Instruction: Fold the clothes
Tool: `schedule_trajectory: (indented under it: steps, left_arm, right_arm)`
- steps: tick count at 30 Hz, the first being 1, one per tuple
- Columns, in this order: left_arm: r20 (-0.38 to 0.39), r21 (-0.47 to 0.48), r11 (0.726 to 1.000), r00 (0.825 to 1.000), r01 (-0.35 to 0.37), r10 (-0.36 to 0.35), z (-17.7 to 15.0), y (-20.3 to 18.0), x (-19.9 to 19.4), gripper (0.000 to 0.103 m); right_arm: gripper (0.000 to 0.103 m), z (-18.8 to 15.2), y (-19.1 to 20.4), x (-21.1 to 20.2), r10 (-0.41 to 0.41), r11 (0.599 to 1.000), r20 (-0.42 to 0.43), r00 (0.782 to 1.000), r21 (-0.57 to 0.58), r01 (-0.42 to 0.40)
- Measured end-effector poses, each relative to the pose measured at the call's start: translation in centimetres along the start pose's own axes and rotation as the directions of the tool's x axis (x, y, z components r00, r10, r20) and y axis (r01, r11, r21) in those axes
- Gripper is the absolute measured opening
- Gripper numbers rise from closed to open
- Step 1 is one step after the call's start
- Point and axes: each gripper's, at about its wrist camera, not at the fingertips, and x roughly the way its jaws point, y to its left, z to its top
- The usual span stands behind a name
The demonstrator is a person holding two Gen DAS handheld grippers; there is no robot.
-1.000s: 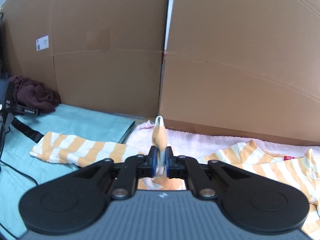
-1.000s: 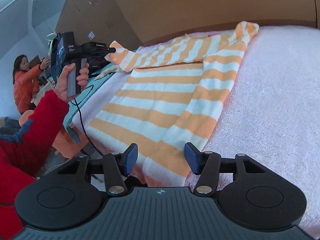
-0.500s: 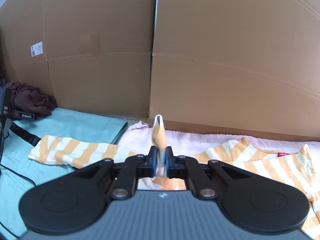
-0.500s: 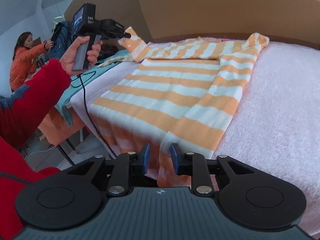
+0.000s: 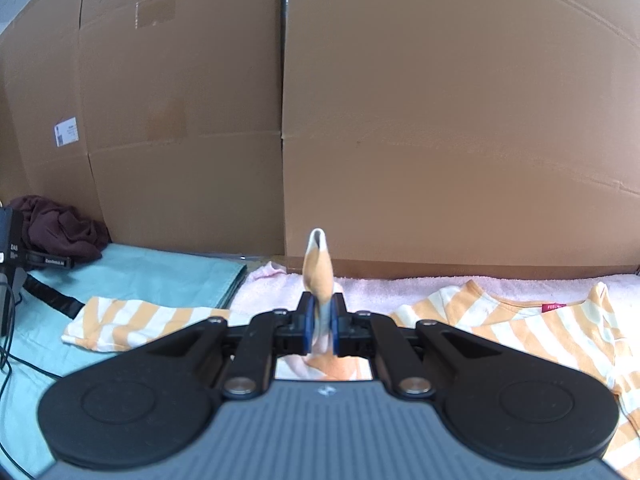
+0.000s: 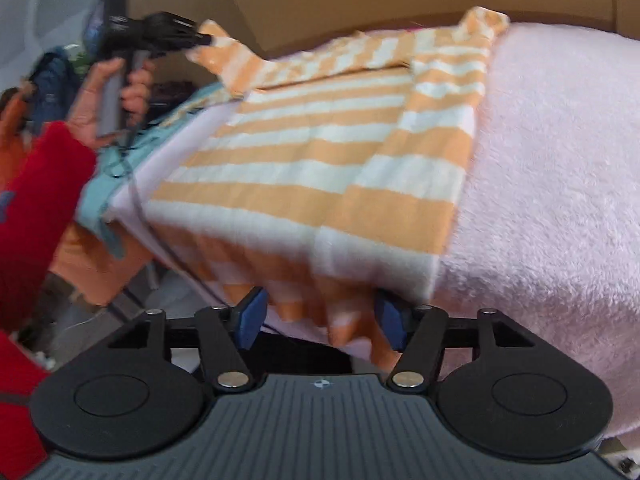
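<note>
An orange-and-white striped shirt (image 6: 320, 160) lies flat on a pink fleece blanket (image 6: 552, 168), its hem hanging over the near edge. My left gripper (image 5: 320, 322) is shut on a pinch of the shirt's shoulder fabric (image 5: 318, 264), held lifted; it also shows in the right wrist view (image 6: 200, 40). The shirt's collar with a red tag (image 5: 554, 307) and one sleeve (image 5: 136, 322) lie to either side. My right gripper (image 6: 320, 318) is open, its jaws on either side of the hanging hem (image 6: 336, 300). The right wrist view is blurred.
Tall cardboard boxes (image 5: 440, 120) wall off the back. A teal cloth (image 5: 160, 276) covers the table's left part, with a dark maroon garment (image 5: 60, 228) at its far corner. A black cable (image 5: 24, 360) runs over the teal cloth. A red-sleeved arm (image 6: 36, 200) is at left.
My right gripper narrowed at the hem half a second ago and now stands open wide again, closer to the table edge. My left gripper kept its hold and lifted slightly.
</note>
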Motion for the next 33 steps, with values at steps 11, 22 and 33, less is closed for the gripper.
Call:
schedule_trajectory:
  steps: [11, 22, 33]
  left_arm:
    - [0.025, 0.037, 0.999, 0.999, 0.021, -0.022, 0.2, -0.2, -0.8, 0.003]
    - [0.068, 0.063, 0.99, 0.989, 0.13, -0.134, 3.2, -1.6, -1.6, 0.003]
    - [0.103, 0.076, 0.896, 0.89, 0.438, -0.444, 5.3, -6.4, -4.5, 0.003]
  right_arm:
    - [0.021, -0.7, -1.5, -3.2, 0.148, 0.989, -0.079, 0.986, 0.027, -0.147]
    - [0.056, 3.8, -3.3, -4.3, 0.179, 0.969, 0.18, 0.967, 0.136, -0.205]
    - [0.04, 6.4, -7.0, -6.2, 0.218, 0.911, 0.341, 0.914, 0.266, -0.316]
